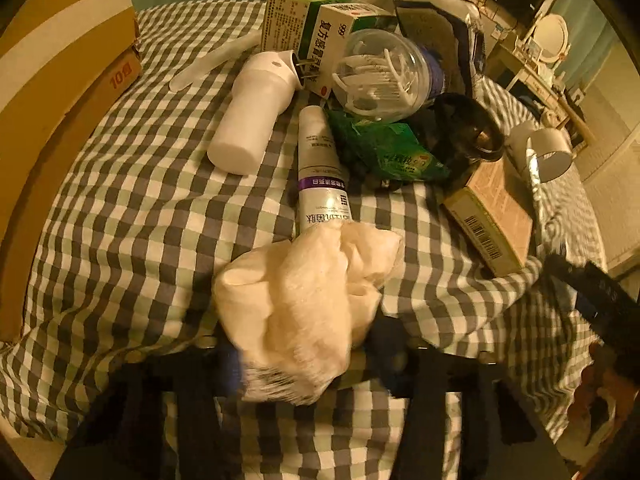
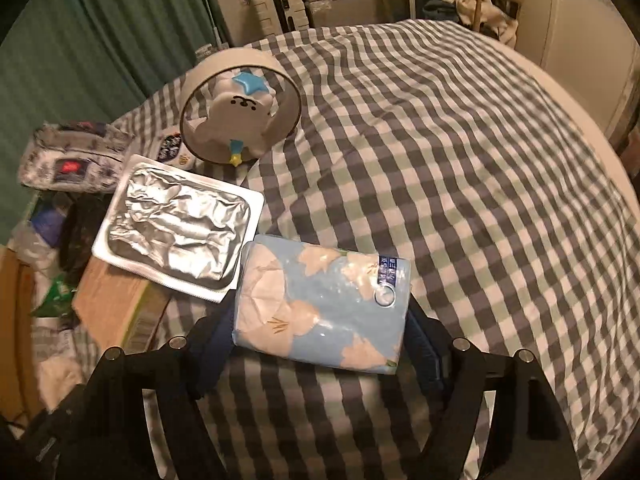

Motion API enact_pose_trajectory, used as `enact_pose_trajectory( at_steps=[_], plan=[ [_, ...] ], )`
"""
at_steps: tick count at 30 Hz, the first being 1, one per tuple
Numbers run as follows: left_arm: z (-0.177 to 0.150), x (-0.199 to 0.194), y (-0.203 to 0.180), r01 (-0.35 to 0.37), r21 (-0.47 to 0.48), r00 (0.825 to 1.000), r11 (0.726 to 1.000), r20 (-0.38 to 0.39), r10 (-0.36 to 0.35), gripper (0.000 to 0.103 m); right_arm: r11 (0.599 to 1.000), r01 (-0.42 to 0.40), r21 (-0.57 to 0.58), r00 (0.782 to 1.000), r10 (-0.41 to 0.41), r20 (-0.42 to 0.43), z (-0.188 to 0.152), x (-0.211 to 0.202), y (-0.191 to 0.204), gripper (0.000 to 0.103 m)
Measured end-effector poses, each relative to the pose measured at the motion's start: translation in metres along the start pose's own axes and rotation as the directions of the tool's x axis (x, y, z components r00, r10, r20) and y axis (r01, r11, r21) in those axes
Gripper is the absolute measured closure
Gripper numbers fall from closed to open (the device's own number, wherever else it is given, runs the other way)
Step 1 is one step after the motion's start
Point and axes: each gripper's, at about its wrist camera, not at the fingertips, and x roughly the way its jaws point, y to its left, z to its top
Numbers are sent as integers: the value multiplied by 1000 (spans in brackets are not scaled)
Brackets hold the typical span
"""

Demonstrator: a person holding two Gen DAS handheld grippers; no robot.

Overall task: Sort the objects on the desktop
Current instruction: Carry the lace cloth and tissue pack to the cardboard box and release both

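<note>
My left gripper (image 1: 308, 344) is shut on a crumpled white tissue (image 1: 304, 300) and holds it above the checked cloth (image 1: 132, 208). Past it lie a purple-banded spray bottle (image 1: 320, 172), a white plug-in device (image 1: 256, 116), a green and white medicine box (image 1: 316, 32), a clear tub of floss picks (image 1: 384, 72) and a green sachet (image 1: 392, 152). My right gripper (image 2: 320, 320) is shut on a blue flowered tissue pack (image 2: 324, 304), its fingers at the pack's two sides. A silver foil tray (image 2: 180, 228) and a round bear lamp (image 2: 240, 112) lie beyond it.
A yellow and white carton (image 1: 52, 100) stands at the left. A brown barcoded box (image 1: 492, 216), a black jar (image 1: 468, 128) and a white lamp (image 1: 548, 152) sit at the right edge. A patterned pouch (image 2: 72, 160) lies left. Checked cloth (image 2: 460, 180) spreads to the right.
</note>
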Motion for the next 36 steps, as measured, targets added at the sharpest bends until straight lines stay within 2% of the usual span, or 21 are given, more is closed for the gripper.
enact_pose_trajectory(
  at_steps=[2, 4, 7, 10, 14, 19, 20, 23, 26, 29, 36],
  plan=[
    [-10, -2, 11, 29, -16, 1000, 999, -5, -30, 71, 999, -11, 34, 1000, 11, -3, -6, -13, -6, 27],
    [-18, -11, 26, 45, -28, 999, 999, -3, -45, 74, 997, -36, 61, 999, 36, -1, -15, -29, -10, 27],
    [-24, -25, 29, 64, -30, 998, 998, 25, -63, 74, 996, -61, 65, 998, 60, 16, -39, -59, -8, 27],
    [-25, -33, 31, 94, -41, 995, 995, 19, -93, 74, 996, -61, 57, 998, 59, 31, -59, -84, -2, 27],
    [-15, -53, 32, 135, -43, 988, 990, 79, -131, 74, 993, -100, 60, 994, 97, 41, -64, -103, 5, 27],
    [-17, -85, 22, 142, 3, 983, 990, 120, -142, 74, 992, -127, 10, 990, 126, 65, -77, -131, 30, 27],
    [-8, -84, 8, 150, 10, 979, 989, 138, -150, 74, 992, -126, -2, 990, 125, 71, -78, -136, 35, 27],
    [-8, -115, 9, 218, 52, 948, 974, 225, -225, 74, 990, -134, -41, 986, 137, 91, -83, -153, 52, 27],
    [-12, -136, 6, 203, 124, 938, 971, 260, -229, 74, 983, -166, -76, 979, 173, 103, -84, -170, 73, 27],
    [-11, -154, 10, 181, 150, 931, 972, 292, -219, 74, 972, -193, -131, 971, 209, 118, -87, -186, 100, 27],
    [17, -199, 46, 133, 153, 943, 979, 284, -173, 74, 928, -253, -273, 948, 294, 121, -98, -218, 172, 27]
  ],
)
